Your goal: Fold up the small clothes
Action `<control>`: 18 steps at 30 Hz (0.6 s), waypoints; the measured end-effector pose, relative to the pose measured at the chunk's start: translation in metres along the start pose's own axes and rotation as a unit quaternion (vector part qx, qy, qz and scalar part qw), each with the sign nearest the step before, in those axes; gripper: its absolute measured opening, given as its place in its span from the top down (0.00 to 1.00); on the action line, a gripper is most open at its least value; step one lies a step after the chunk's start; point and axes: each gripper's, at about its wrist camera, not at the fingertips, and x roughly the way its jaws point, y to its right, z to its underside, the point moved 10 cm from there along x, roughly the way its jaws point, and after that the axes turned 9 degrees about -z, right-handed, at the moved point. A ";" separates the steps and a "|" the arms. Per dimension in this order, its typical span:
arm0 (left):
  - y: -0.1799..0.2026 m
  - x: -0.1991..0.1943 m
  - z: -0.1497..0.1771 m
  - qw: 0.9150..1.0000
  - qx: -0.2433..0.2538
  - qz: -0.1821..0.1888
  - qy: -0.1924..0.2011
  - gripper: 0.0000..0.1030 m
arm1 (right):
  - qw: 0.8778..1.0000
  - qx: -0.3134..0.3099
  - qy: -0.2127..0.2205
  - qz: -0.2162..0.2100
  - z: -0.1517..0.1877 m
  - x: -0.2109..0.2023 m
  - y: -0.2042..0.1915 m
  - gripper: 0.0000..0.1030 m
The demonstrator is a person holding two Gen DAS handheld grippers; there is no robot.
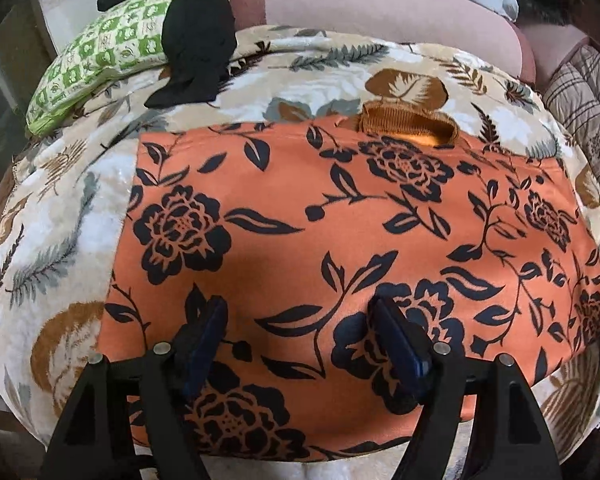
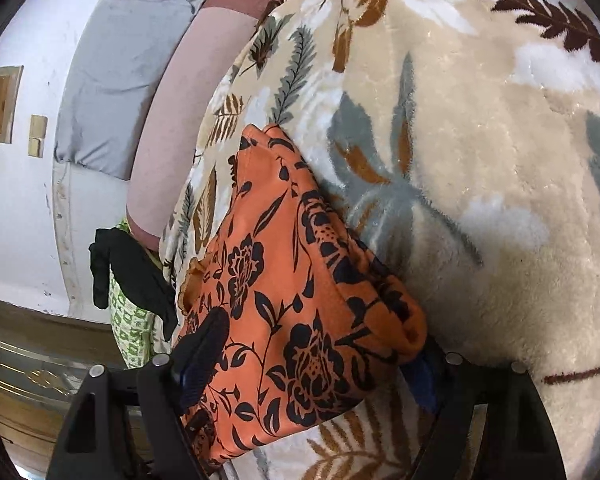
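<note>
My left gripper (image 1: 296,344) hovering fingers apart over the orange floral garment (image 1: 340,240) at the blanket's (image 1: 60,208) near edge, my right gripper (image 2: 312,364) straddling its folded end, jaws wide, black cloth (image 1: 196,40) lying far-left on the green pillow (image 1: 100,64).

Legible text, labels, brands, numbers, signs: none found by me in either wrist view. Only printed patterns appear; no lettering I can read.

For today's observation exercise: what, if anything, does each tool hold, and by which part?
Left tool: open over the orange floral garment, holding nothing. Right tool: open around that garment's folded edge; a grip cannot be told.
</note>
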 end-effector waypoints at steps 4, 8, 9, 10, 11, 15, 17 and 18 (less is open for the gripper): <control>0.005 -0.007 -0.005 1.000 0.006 0.001 0.009 0.25 | 1.000 0.001 -0.003 0.002 -0.001 0.000 -0.001 0.20; 0.009 -0.011 -0.011 1.000 0.012 -0.002 0.019 0.25 | 1.000 0.008 -0.005 -0.004 0.001 -0.001 -0.003 0.20; 0.010 -0.011 -0.012 1.000 0.014 -0.004 0.022 0.25 | 1.000 0.009 -0.005 -0.006 0.001 -0.002 -0.004 0.20; 0.011 -0.012 -0.013 1.000 0.016 -0.005 0.024 0.25 | 1.000 0.008 -0.003 -0.008 0.000 -0.003 -0.005 0.20; 0.013 -0.012 -0.014 1.000 0.017 -0.005 0.026 0.25 | 1.000 0.005 -0.003 -0.007 0.000 -0.003 -0.006 0.20; 0.020 0.003 -0.014 0.999 0.031 -0.020 0.028 0.25 | 1.000 0.014 -0.006 0.000 -0.001 0.001 0.002 0.20; 0.026 0.028 -0.004 0.998 0.057 -0.034 -0.008 0.24 | 1.000 0.011 -0.005 0.001 -0.001 0.001 0.002 0.20; 0.024 0.026 -0.006 0.998 0.049 -0.031 0.004 0.24 | 1.000 0.012 -0.007 0.003 -0.001 0.001 0.001 0.20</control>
